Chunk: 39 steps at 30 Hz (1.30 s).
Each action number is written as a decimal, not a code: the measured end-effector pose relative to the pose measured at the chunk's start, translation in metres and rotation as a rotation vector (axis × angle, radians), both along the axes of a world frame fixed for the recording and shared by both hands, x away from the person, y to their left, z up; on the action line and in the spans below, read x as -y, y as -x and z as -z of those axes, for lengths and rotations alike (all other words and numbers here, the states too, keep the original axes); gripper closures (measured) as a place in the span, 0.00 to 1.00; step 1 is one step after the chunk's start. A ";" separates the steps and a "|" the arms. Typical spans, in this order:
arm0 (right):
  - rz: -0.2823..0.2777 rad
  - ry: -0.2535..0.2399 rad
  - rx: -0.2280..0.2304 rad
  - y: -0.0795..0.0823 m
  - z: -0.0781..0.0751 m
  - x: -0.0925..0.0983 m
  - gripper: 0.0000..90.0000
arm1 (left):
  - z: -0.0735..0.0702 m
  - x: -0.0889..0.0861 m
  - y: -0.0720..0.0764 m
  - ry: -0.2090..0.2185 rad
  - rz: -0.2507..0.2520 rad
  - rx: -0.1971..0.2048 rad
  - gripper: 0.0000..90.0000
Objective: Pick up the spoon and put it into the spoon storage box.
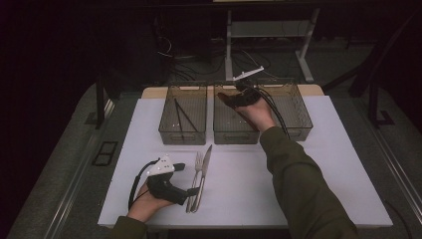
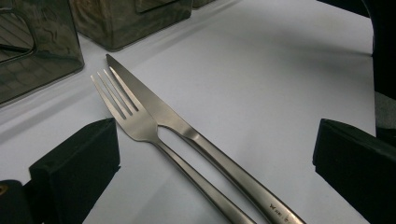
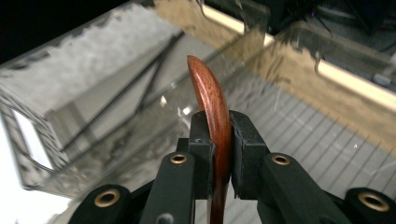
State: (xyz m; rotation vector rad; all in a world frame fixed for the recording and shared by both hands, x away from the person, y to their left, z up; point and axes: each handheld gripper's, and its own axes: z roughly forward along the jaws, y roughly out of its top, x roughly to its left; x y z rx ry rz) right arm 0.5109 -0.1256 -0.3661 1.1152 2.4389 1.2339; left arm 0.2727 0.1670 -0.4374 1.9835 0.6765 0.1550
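Wooden spoon (image 3: 212, 100) sits clamped edge-on in the right gripper's (image 1: 234, 97) jaws, up over the middle bin (image 1: 234, 130) near the table's (image 1: 323, 169) far edge. That bin has neighbours tight on both sides: the left bin (image 1: 183, 130) holding black chopsticks (image 1: 183, 117), and the right bin (image 1: 298, 112). Down by the near edge, the left gripper (image 1: 186, 179) has its jaws spread wide with nothing gripped, fork (image 2: 133, 121) and knife (image 2: 187, 133) lying between them, handles touching. Loads of bare table toward the near right corner.
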 end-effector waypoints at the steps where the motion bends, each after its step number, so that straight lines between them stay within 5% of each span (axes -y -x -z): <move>1: 0.005 0.002 -0.012 0.000 0.004 0.000 0.87 | 0.000 0.000 0.000 -0.002 0.002 0.003 0.00; 6: 0.028 0.021 -0.005 0.003 0.012 0.004 0.69 | 0.000 0.000 0.000 -0.001 0.001 0.002 0.00; 19: -0.044 -0.100 0.028 0.055 -0.007 0.044 0.47 | 0.002 -0.001 -0.002 -0.012 -0.024 -0.008 0.00; 25: -0.077 -0.112 0.069 0.092 -0.003 0.065 0.43 | 0.003 0.001 -0.003 -0.023 -0.035 -0.009 0.00; 33: -0.093 -0.109 0.079 0.132 0.006 0.090 0.42 | 0.002 0.002 -0.003 -0.032 -0.041 -0.004 0.00; 39: -0.092 -0.153 0.058 0.158 0.020 0.108 0.40 | 0.000 0.002 -0.002 -0.033 -0.049 0.001 0.00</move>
